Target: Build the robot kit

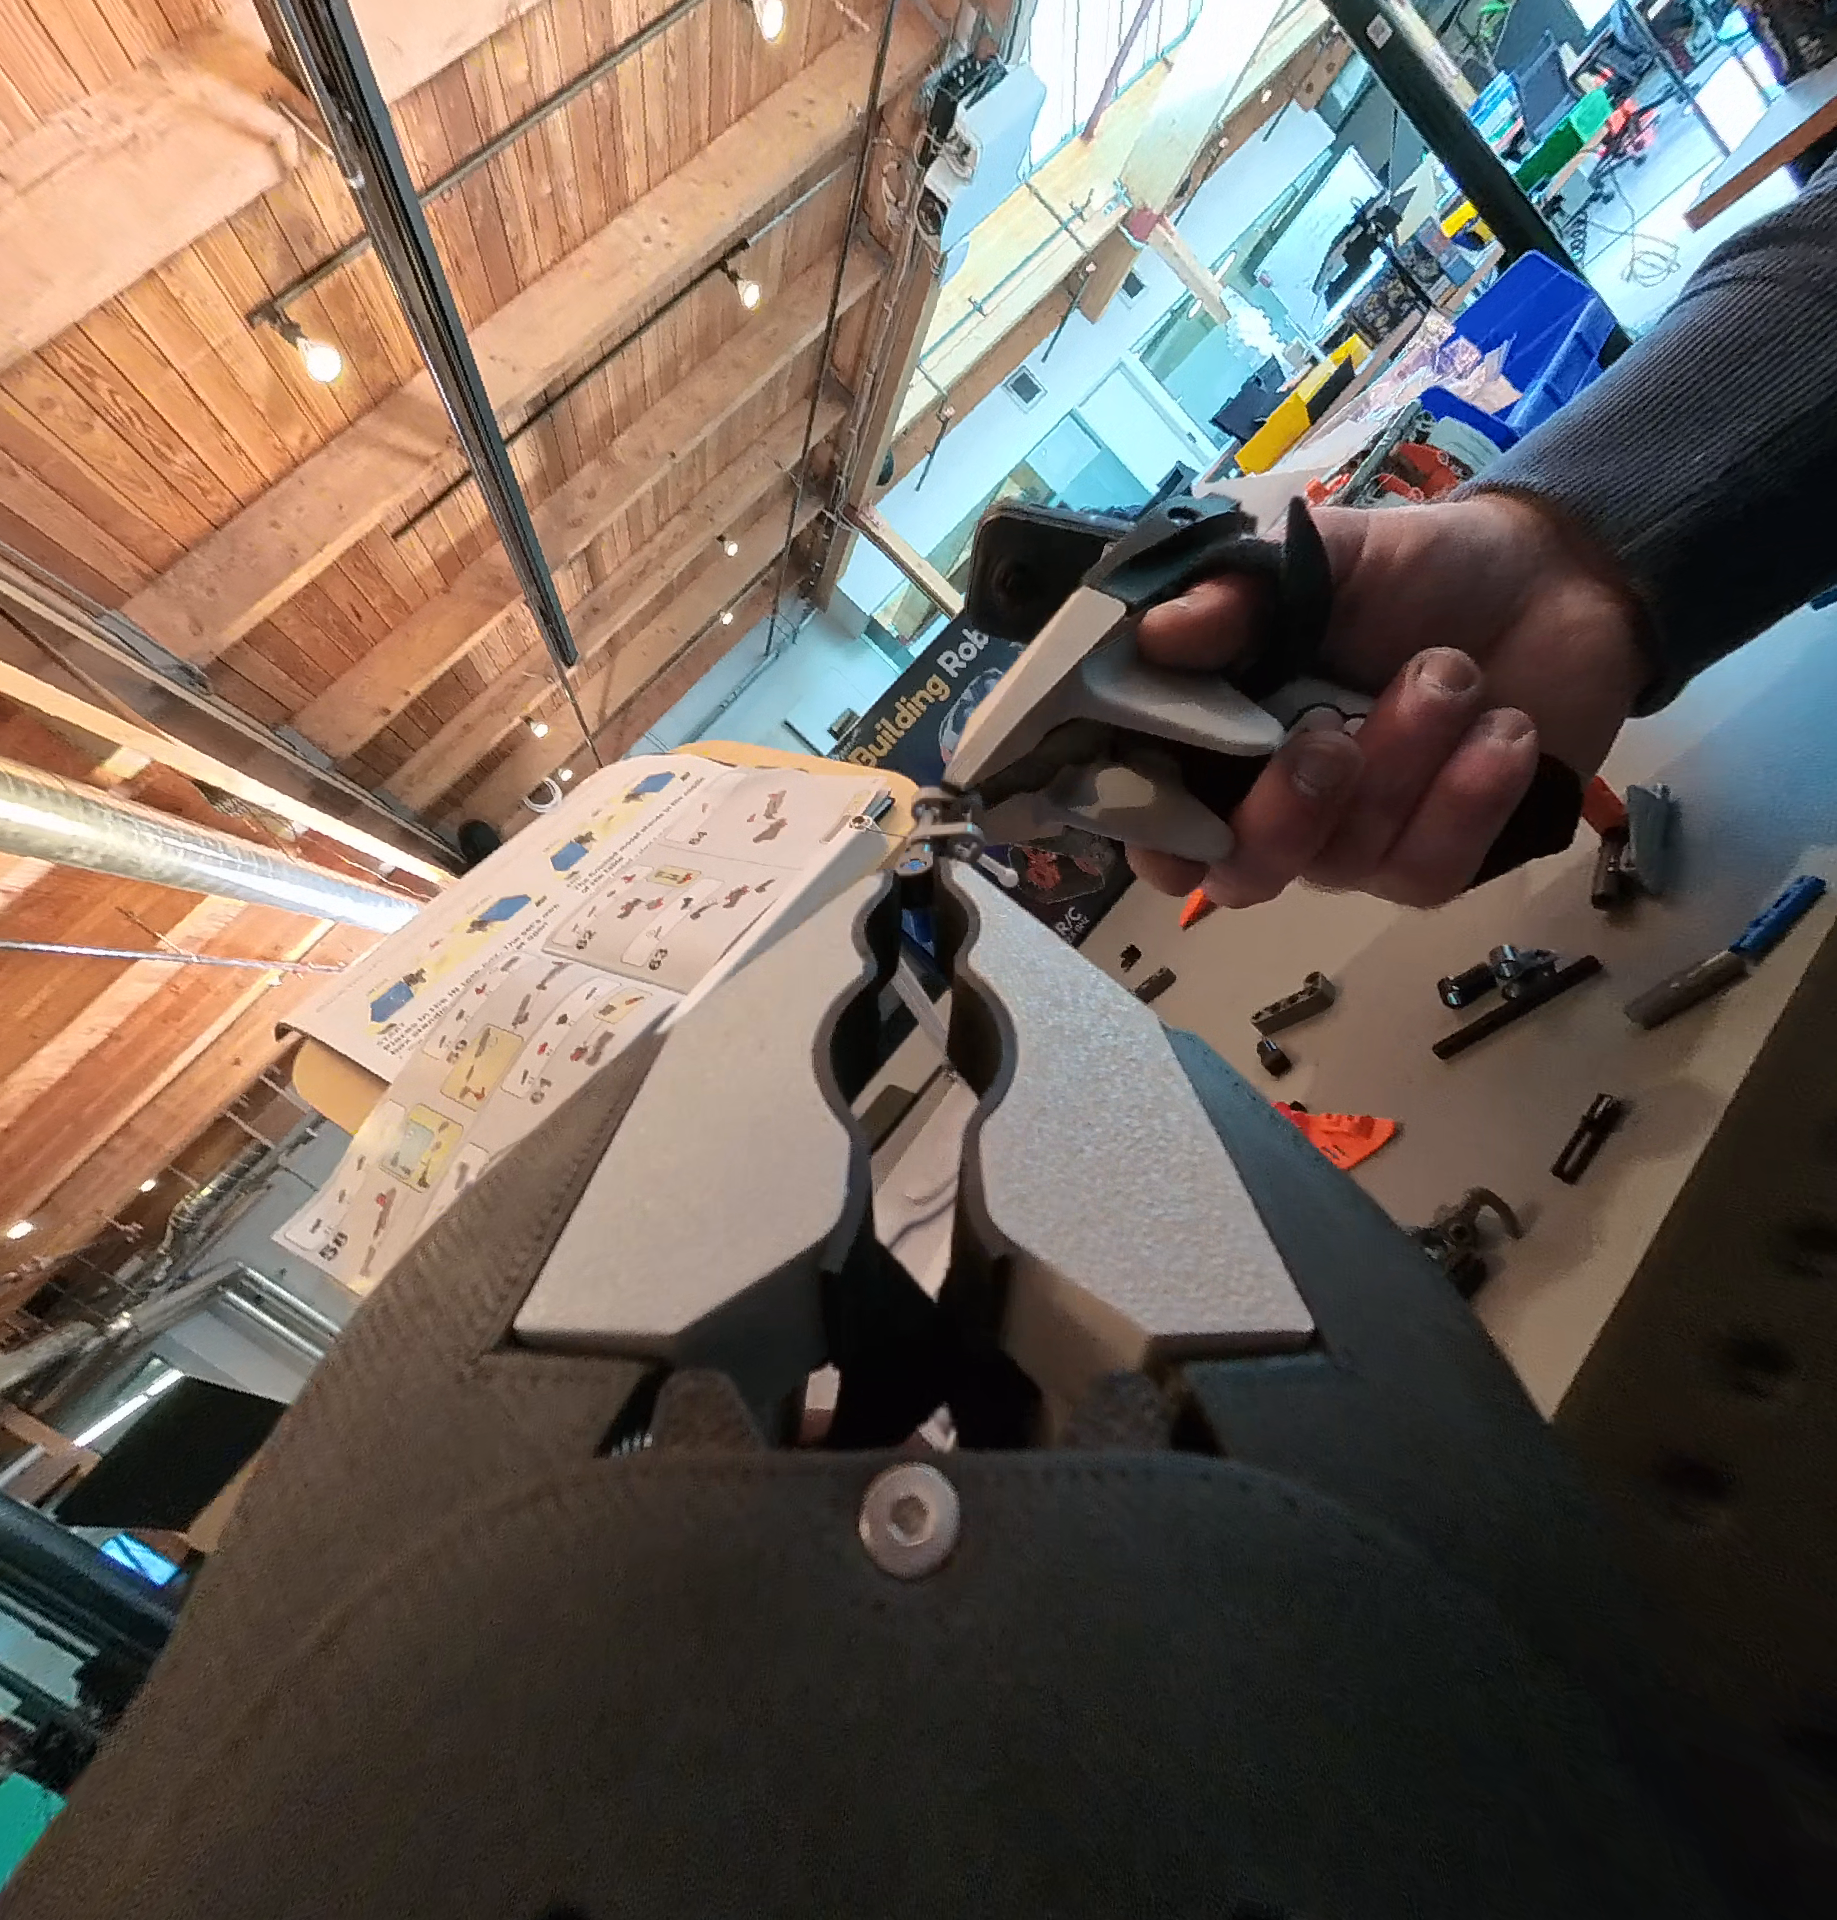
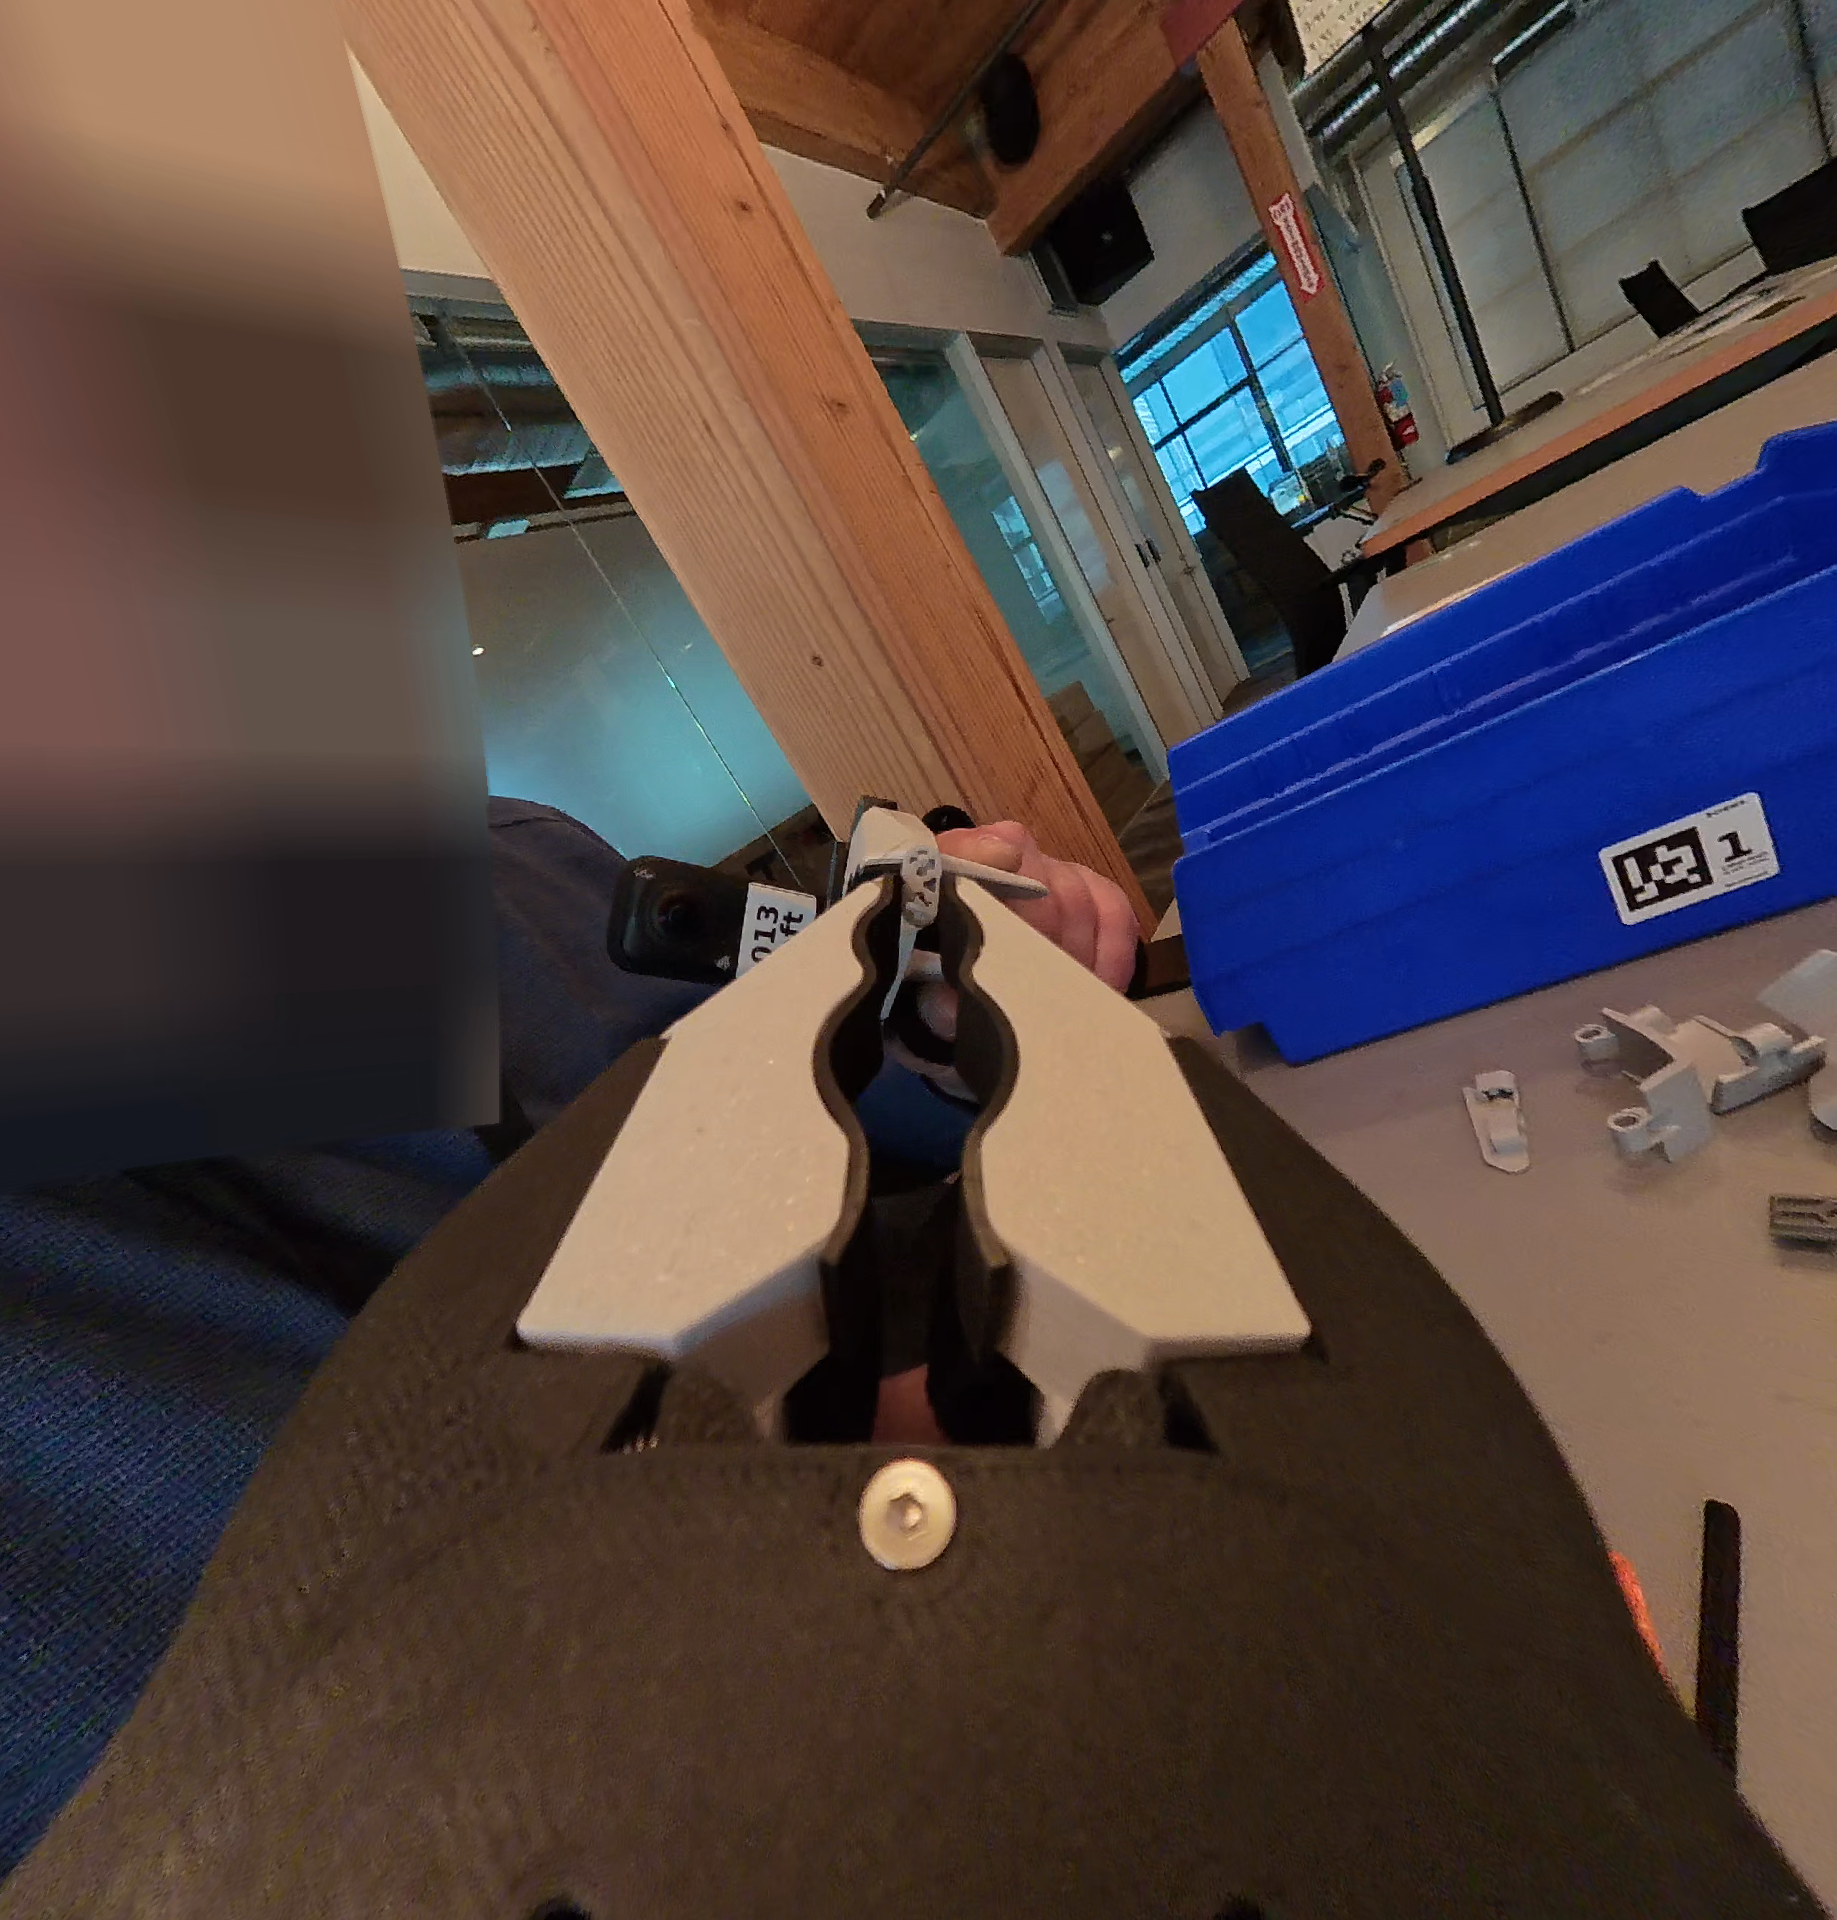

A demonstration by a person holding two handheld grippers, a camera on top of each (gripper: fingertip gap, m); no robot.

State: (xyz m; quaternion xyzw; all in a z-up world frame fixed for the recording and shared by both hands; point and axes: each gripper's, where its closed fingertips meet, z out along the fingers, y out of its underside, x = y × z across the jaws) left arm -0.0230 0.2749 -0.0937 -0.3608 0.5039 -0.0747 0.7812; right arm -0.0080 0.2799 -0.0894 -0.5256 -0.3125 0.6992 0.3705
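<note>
Our left gripper (image 1: pixel 919 868) and right gripper (image 2: pixel 922 894) meet tip to tip, both clamped on one small grey part (image 2: pixel 920 883). Loose pieces (image 1: pixel 1516 982) lie on the table (image 1: pixel 1724 831) beside a blue bin (image 2: pixel 1496 821).

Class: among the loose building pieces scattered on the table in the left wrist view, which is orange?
The flat orange piece, lying nearest the left claw; the scattered pieces beyond it are black, grey or blue.
</note>
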